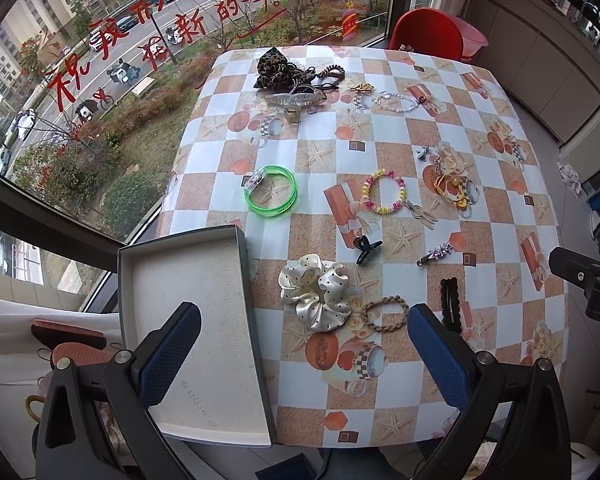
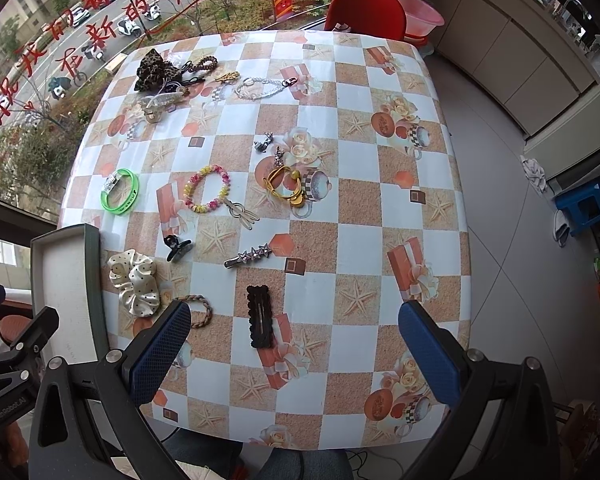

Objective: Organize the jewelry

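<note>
An open grey box (image 1: 192,320) with a white inside sits at the table's near left corner; it also shows in the right wrist view (image 2: 66,280). Beside it lie a cream dotted scrunchie (image 1: 316,290), a braided hair tie (image 1: 384,314), a black claw clip (image 1: 366,248), a black snap clip (image 2: 260,316), a star clip (image 2: 248,258), a green bangle (image 1: 272,194) and a bead bracelet (image 1: 382,194). My left gripper (image 1: 304,356) is open and empty above the box edge and scrunchie. My right gripper (image 2: 294,354) is open and empty near the snap clip.
A leopard scrunchie (image 1: 276,68) and more hair pieces pile at the table's far edge. A yellow hair tie (image 2: 286,186) lies mid-table. A red chair (image 2: 366,12) stands behind the table. The window runs along the left; tiled floor (image 2: 512,200) is on the right.
</note>
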Motion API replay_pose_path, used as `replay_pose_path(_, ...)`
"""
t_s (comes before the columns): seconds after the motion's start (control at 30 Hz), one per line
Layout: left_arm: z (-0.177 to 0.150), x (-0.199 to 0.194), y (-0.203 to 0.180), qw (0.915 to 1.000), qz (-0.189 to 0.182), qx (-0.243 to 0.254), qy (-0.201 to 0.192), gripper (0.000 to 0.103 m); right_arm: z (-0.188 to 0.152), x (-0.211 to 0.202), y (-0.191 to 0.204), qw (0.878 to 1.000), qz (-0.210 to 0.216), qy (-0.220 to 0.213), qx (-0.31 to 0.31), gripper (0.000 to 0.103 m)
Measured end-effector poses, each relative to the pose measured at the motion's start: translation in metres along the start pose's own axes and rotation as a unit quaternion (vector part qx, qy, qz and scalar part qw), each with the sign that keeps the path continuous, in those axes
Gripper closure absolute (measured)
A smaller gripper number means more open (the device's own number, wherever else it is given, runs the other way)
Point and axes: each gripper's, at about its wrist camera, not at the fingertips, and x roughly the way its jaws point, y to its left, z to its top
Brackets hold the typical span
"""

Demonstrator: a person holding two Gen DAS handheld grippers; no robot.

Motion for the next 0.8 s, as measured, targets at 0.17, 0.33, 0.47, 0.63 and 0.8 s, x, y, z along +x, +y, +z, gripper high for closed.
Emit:
replay_pose_path(0.17,-0.0009,0.0004,0.0002,1.0,0.0,0.0,0.001,0.0,0.0005,-0.0002,-0.0003,1.0,0.0,0.001,-0.001,0.0)
replay_pose_path(0.33,-0.0039,0.0012,0.0017,1.0,0.0,0.0,0.001,0.0,0.0009,-0.0003,-0.0004,1.0,0.0,0.001,0.0,0.0)
replay_pose_path(0.47,-0.0027,0.001,0.0012,1.0,0.0,0.001,0.002,0.0,0.0011,0.0,-0.0003,1.0,0.0,0.001,0.0,0.0)
replay_pose_path(0.63,-0.0016,0.0008,0.0009,1.0,0.0,0.001,0.002,0.0,0.0016,0.0,-0.0004,1.0,0.0,0.002,0.0,0.0)
replay_pose_path(0.8,-0.0021,0.0011,0.0014,1.0,0.0,0.0,0.003,0.0,0.0013,0.0012,-0.0002,1.0,0.0,0.002,0.001,0.0)
